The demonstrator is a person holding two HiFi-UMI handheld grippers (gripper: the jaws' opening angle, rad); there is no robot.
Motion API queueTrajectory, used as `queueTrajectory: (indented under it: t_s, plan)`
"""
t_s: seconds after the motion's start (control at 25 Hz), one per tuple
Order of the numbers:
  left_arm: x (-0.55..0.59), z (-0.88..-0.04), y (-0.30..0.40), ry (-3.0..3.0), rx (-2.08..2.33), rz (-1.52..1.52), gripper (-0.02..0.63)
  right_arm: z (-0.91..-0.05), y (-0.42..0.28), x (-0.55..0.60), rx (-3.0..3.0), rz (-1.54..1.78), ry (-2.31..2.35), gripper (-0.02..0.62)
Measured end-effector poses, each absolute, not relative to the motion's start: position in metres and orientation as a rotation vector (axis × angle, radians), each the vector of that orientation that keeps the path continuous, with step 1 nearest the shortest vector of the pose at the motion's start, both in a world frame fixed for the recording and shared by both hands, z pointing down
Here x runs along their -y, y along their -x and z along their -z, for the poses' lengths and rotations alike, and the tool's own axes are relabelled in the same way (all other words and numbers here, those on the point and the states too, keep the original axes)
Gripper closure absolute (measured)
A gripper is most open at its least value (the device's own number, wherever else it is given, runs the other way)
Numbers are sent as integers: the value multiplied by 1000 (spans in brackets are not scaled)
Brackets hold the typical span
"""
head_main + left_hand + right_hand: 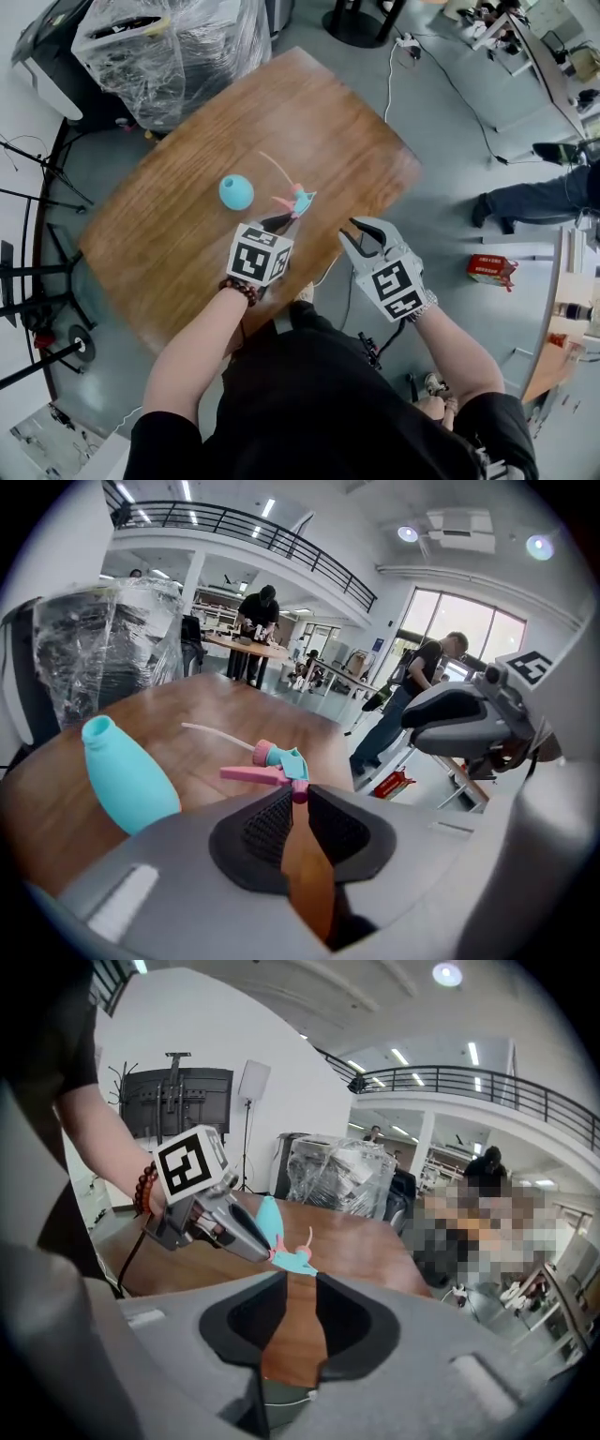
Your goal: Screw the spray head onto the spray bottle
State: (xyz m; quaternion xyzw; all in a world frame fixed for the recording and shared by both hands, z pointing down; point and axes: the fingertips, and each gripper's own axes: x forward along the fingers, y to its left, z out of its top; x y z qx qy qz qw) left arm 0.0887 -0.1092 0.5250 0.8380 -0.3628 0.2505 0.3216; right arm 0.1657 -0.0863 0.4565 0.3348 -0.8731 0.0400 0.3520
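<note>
Working over an oval wooden table (187, 234). Its near edge runs under both my grippers, and the far half is bare wood with open room on every side of the bottle. A stack wrapped in clear plastic film (173, 47) stands on the floor just past the far-left edge, off the table.

A red carton (491, 270) lies on the floor to my right, well apart. It carries print that is too small to read.

The teal spray bottle (236, 191) stands upright on the wood near the middle, neck open and nothing touching it. I can make out no label on its side in the left gripper view.

My left gripper (281, 221) has its jaws nearly together, pinched on the pink trigger end of the spray head (300, 200). The head is teal with a pink trigger and collar. It appears held clear of the tabletop, just right of the bottle but apart from it.

My right gripper (364, 234) has its jaws apart. Only wood and the table edge show between them. It hangs at the near-right edge, near the spray head without touching it.

Both marker cubes carry black-and-white square patterns, no letters.

The thin dip tube (272, 164) runs from the head's collar out over the wood, away from me.
</note>
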Motion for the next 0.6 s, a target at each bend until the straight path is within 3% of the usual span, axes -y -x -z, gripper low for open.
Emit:
queueTrajectory:
  t_s: [0.4, 0.6]
  plan:
    - [93, -463, -84, -2204, 828, -520, 535, -452, -131, 87, 2042, 601, -577, 401]
    - [84, -442, -84, -2199, 789, -461, 535, -453, -106, 92, 1925, 841, -465, 396]
